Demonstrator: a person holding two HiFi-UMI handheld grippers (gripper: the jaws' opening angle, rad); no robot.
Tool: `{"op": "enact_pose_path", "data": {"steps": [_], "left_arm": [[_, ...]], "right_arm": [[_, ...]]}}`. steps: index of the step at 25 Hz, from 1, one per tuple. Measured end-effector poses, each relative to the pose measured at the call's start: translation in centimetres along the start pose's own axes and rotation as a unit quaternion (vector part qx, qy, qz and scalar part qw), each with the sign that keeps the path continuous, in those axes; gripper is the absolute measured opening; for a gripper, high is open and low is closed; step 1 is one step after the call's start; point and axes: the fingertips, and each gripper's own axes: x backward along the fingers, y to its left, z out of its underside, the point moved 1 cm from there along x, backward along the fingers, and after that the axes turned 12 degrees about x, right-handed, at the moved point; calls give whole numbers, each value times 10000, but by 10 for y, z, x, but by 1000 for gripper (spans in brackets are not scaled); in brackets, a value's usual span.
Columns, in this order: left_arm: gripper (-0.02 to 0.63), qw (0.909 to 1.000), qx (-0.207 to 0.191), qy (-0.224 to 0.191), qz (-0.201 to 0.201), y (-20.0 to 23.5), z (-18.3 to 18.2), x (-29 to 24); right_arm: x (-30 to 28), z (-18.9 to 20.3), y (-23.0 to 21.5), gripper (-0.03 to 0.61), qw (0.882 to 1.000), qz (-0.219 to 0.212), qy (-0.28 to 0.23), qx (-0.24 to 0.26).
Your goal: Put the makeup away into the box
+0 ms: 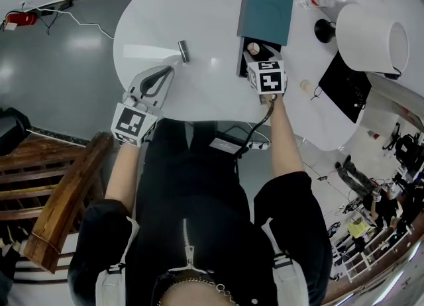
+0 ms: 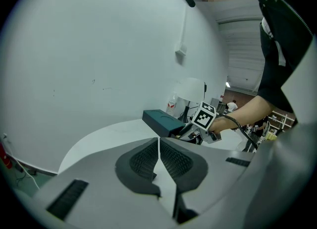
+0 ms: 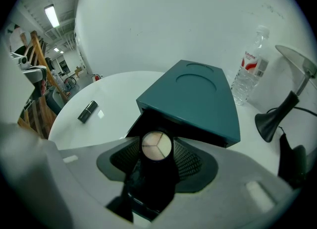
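Nearest the lens, the right gripper (image 3: pixel 157 159) is pinching a round compact (image 3: pixel 157 145), whose dark body is clamped between the ribbed pads and whose pale three-shade face is turned up toward the camera. The compact is held at the dark open mouth of the teal box (image 3: pixel 193 99), which lies on the white worktop (image 1: pixel 199 6). This hold is judged to line the item up for a straight push inside. The compact is not yet seen fully within the box. The left gripper (image 2: pixel 158 161) is pressed together on nothing and is kept at the near edge of the worktop, well apart from the box, presumably clear of the working arm. One dark lipstick tube (image 1: pixel 184 50) is noted lying loose between the two grippers, untouched and judged outstanding.
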Motion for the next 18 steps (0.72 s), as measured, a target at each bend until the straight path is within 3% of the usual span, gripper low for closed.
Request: {"op": "enact_pose_path", "data": {"steps": [11,18], "left_arm": [[14,10000,45,-31,-30,5,-1,1],[14,10000,35,-56,-19,4,-3,0]], "right_arm": [[-5,3,0,212,9981,-78,570,199],[-5,5,-2,213,9974,-118,682,203]]}}
